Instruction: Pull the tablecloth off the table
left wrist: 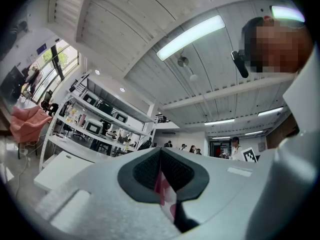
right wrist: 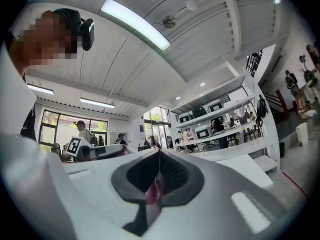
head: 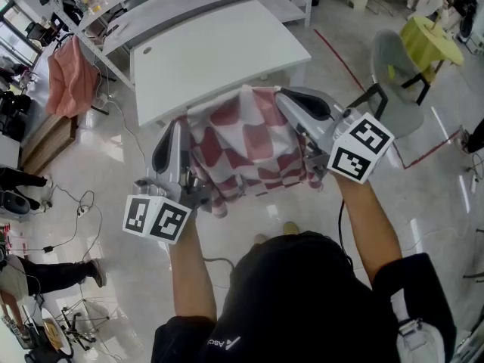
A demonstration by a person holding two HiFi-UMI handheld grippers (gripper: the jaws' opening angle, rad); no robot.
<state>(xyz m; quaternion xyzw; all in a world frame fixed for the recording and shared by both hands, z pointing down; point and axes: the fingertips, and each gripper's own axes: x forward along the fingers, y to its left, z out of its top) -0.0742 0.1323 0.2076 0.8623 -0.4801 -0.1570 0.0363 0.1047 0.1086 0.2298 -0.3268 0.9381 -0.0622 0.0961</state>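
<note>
- Head view: the red-and-white checked tablecloth (head: 246, 150) hangs bunched between the left gripper (head: 179, 131) and the right gripper (head: 291, 100), just in front of the near edge of the white table (head: 212, 51), whose top shows bare. It looks light, soft and limp. It sags and folds on itself, so I judge it is best held at its edges or corners, with the two holds kept apart to spread it. Whether its far fold touches the table edge cannot be told, and the grippers hide the parts they hold.
- Left gripper view: the left gripper's (left wrist: 160, 169) jaws are pressed together on a thin strip of the tablecloth (left wrist: 165, 196). Only that sliver shows. The rest lies below the frame, and the camera looks up at ceiling and shelves.
- Right gripper view: the right gripper's (right wrist: 159, 171) jaws are likewise clamped on a narrow pink fold of the tablecloth (right wrist: 151, 194). How deep the fabric sits in the pads is hard to make out.
</note>
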